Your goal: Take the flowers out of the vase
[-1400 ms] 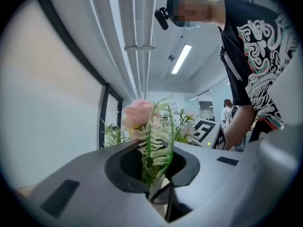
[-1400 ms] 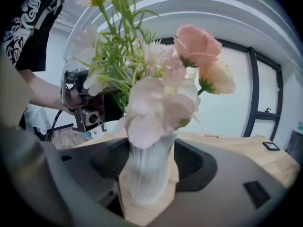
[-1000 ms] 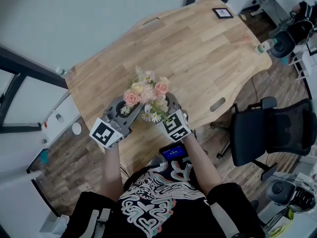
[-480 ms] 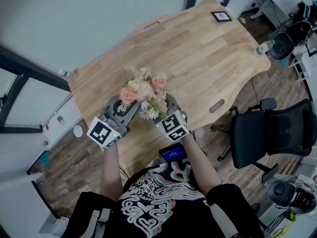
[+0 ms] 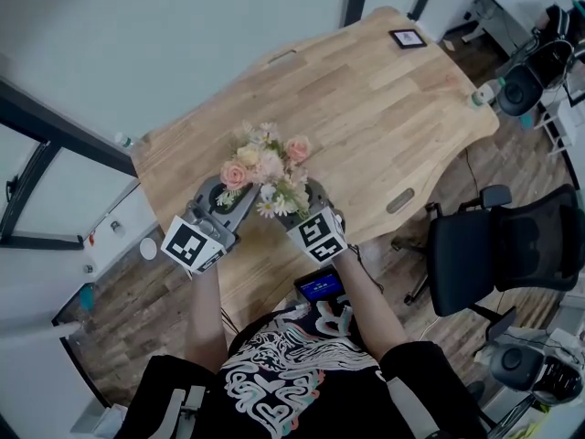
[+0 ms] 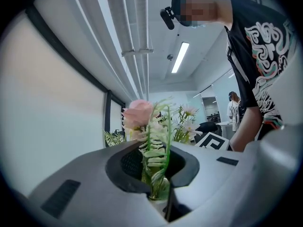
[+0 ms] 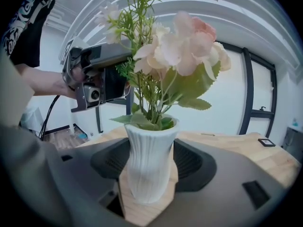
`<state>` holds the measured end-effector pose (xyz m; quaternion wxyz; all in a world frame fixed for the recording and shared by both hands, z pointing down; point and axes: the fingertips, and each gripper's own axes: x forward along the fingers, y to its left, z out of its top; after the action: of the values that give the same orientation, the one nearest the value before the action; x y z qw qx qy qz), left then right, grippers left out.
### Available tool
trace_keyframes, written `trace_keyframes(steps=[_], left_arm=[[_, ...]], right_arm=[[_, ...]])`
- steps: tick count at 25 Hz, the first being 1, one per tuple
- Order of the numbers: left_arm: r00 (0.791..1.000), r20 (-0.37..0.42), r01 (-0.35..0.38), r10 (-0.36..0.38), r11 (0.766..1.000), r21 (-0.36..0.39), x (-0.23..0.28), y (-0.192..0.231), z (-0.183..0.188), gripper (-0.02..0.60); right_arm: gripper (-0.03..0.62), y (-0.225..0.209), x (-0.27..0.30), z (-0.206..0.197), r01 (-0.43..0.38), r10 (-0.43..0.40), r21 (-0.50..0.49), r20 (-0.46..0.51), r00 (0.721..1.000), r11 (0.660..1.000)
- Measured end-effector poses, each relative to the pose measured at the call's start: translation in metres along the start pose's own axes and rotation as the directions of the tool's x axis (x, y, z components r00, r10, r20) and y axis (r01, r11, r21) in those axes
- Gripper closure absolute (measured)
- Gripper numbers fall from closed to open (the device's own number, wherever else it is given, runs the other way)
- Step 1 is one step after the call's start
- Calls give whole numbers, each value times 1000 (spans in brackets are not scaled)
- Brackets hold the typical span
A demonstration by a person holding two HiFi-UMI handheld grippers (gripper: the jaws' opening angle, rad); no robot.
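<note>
A bunch of pink and cream artificial flowers [image 5: 265, 165] stands over the near edge of the wooden table [image 5: 366, 108]. My left gripper [image 5: 249, 195] comes in from the left and is shut on the green stems [image 6: 156, 176] just above the vase mouth. The white ribbed vase [image 7: 150, 162] sits on the table between the jaws of my right gripper [image 7: 150, 176], which is shut on its sides. In the right gripper view the left gripper [image 7: 102, 72] shows behind the leaves, level with the stems. In the head view the blooms hide the vase.
A small black frame [image 5: 408, 37] lies at the table's far end and a bottle [image 5: 480, 91] stands near its right edge. A black office chair [image 5: 512, 245] stands on the right. A window wall runs along the left.
The left gripper and the flowers have risen a little. The right gripper and the vase have stayed where they were.
</note>
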<state>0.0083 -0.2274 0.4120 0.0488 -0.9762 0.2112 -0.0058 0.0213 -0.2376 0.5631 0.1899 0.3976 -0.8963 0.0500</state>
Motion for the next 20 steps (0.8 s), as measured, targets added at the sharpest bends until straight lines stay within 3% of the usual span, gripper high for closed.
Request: trace_keyframes(steps=[20], left_arm=[[992,103,-73,69,997,34,-10,22,61,525]], right_arm=[[310,-9,-4,-3,32,-31,20,-18,999,999]])
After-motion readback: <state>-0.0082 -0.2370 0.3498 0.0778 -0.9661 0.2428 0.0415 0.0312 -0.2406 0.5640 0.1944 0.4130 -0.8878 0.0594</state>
